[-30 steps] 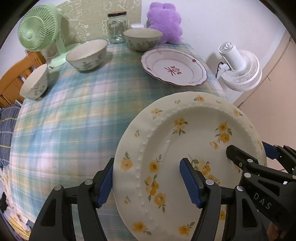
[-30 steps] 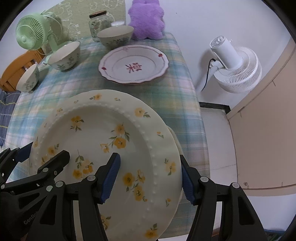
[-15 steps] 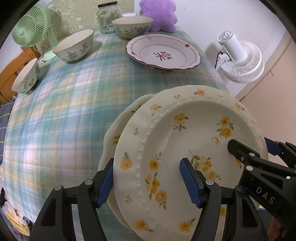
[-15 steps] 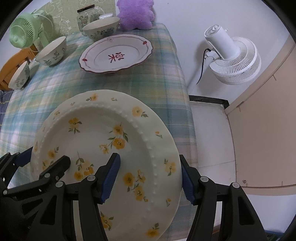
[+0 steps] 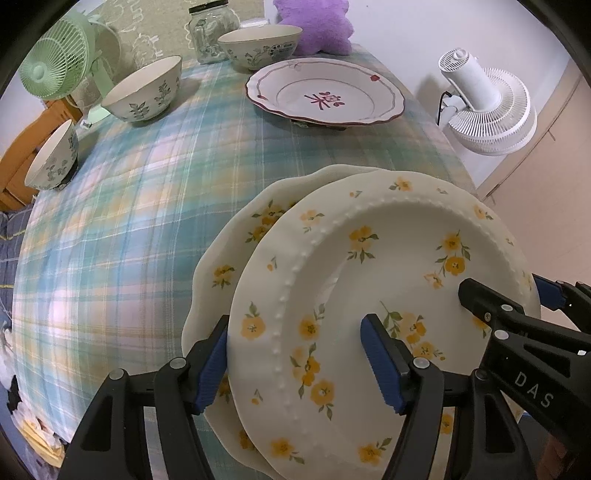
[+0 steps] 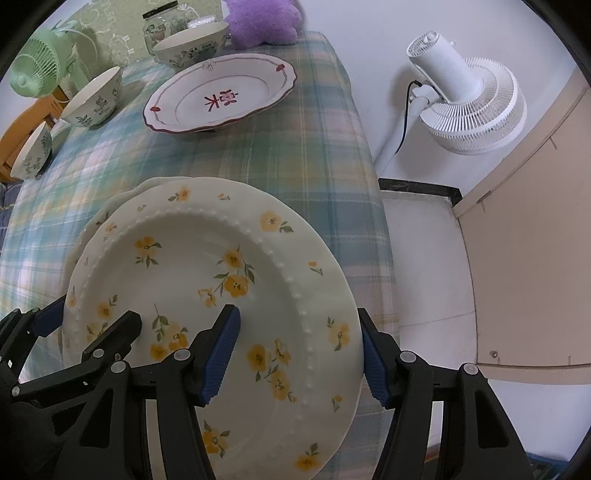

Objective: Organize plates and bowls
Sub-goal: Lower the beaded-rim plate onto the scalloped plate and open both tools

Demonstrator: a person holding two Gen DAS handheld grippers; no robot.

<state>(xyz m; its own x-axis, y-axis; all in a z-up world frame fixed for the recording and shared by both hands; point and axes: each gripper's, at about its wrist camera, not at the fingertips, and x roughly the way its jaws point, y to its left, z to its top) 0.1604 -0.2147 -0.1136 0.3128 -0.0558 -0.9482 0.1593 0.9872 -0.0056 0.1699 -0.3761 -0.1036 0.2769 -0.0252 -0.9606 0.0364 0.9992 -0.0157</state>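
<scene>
Both grippers hold one cream plate with yellow flowers [image 5: 388, 258] [image 6: 192, 258], tilted, just above a second flowered plate [image 5: 236, 251] that lies on the plaid tablecloth [image 5: 129, 221]. My left gripper [image 5: 295, 354] is shut on the held plate's left rim, one blue pad outside and one inside the well. My right gripper [image 6: 297, 343] is shut on the opposite rim the same way. Whether the two plates touch I cannot tell. A red-patterned plate [image 5: 325, 99] sits further back. Three leaf-patterned bowls [image 5: 144, 92] [image 5: 258, 46] [image 5: 51, 158] stand apart on the left and at the back.
A green fan [image 5: 55, 62], a glass jar [image 5: 208, 29] and a purple plush [image 5: 314, 26] line the table's far edge. A white fan [image 6: 469, 96] stands on the floor past the table's right edge. A wooden chair [image 5: 22, 162] is at the left.
The held plate has come down and toward the near right corner of the table, both grippers moving with it. The second flowered plate has come into view beneath its left side.
</scene>
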